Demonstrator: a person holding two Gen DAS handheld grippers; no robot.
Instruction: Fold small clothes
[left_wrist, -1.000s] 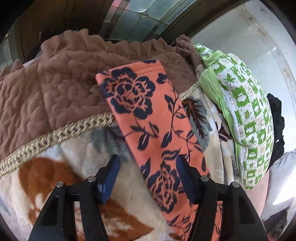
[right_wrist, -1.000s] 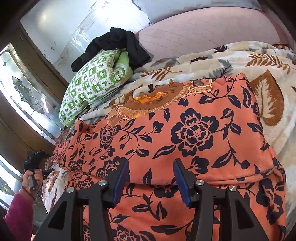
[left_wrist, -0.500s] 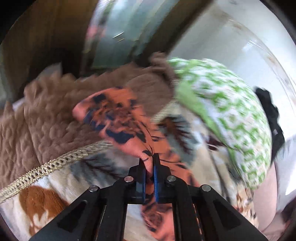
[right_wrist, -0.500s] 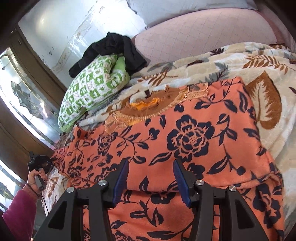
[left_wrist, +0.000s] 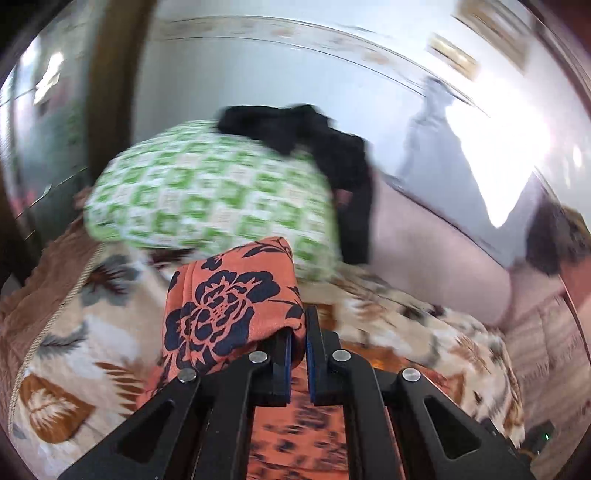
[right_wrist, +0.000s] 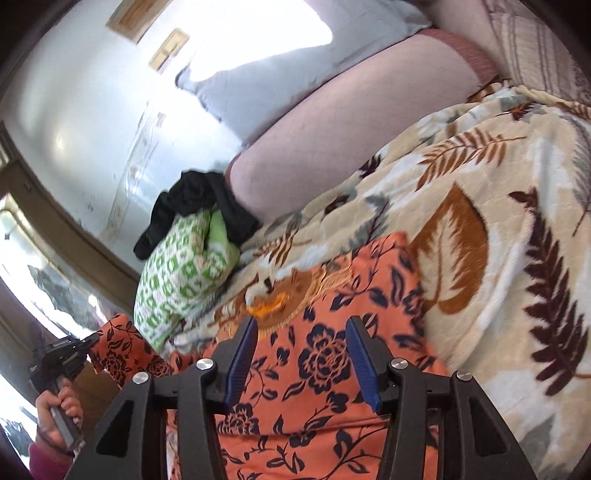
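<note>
Orange floral garment (right_wrist: 332, 373): coral-orange fabric printed with dark navy roses and vines. It lies spread on a leaf-print blanket (right_wrist: 517, 206) that covers a bed. In the right wrist view, its main body fills the lower centre of the picture and reaches up to an embroidered brown-and-gold neckline patch (right_wrist: 280, 302).

Left gripper (left_wrist: 298, 339): jaws closed. A bunched end of the garment (left_wrist: 229, 299) is pinched between the blue pads, bulges up over the left finger and drapes down the left side of the tool. More of the orange fabric runs below the gripper, blurred. In the right wrist view, the same gripper (right_wrist: 62, 354) appears at the lower left edge, carried by a hand (right_wrist: 59, 417) in a magenta sleeve, with the garment's end raised off the blanket beside it.

Right gripper (right_wrist: 301, 358): jaws apart, with a clear gap between the two blue pads (right_wrist: 242, 362). The pads stand over the garment just below the neckline patch. No fabric is caught between them; whether the tips touch the cloth cannot be told.

Surroundings: a green-and-white patterned pillow (left_wrist: 207, 192) sits at the far side of the blanket, with a black cloth (left_wrist: 317, 147) draped over its upper edge. A pale pink bolster (right_wrist: 351, 122) lies beyond the blanket, against a white wall (right_wrist: 92, 92). A brown quilted cover (left_wrist: 44, 291) with a braided trim shows at the left edge of the left wrist view, which is heavily blurred.
</note>
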